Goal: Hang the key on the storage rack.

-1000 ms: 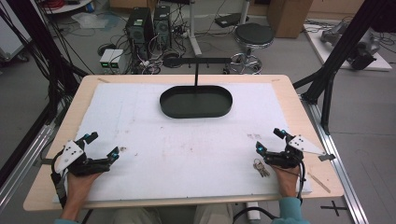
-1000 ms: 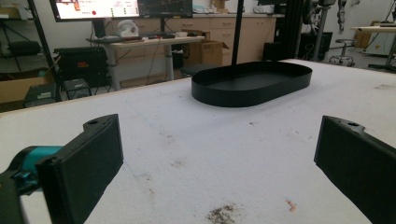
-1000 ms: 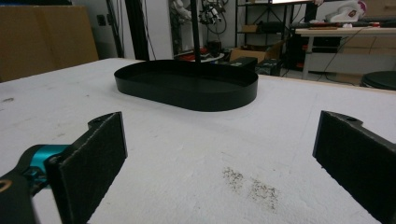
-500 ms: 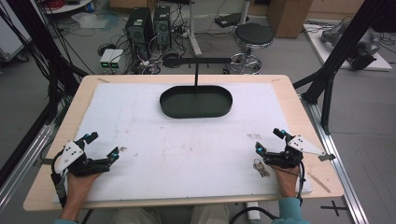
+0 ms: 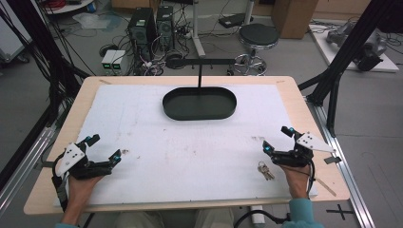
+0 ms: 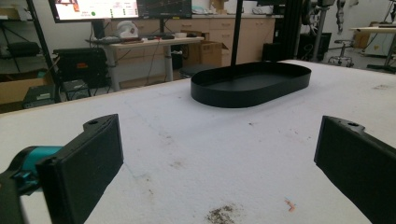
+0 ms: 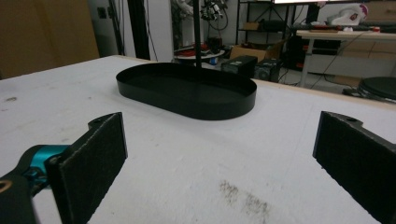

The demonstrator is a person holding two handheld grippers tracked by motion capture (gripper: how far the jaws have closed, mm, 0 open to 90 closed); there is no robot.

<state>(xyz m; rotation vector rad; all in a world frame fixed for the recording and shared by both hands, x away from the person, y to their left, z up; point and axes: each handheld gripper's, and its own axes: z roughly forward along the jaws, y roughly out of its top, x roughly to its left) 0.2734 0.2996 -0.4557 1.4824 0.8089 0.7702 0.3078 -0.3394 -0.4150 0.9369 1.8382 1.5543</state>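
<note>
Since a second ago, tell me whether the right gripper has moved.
No. The right gripper sits in the same spot beside the keys, equally far from the black tray, jaws open.

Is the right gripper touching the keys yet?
Apart. In the high view the keys lie on the white mat just beside the right gripper, whose open jaws point past them toward the black tray.

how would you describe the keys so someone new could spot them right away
Start at the white sheet covering the wooden table, and go to its near right corner. The keys lie flat there, just left of the right hand-held gripper. They are a small metallic bunch, unlike the big black oval tray.
</note>
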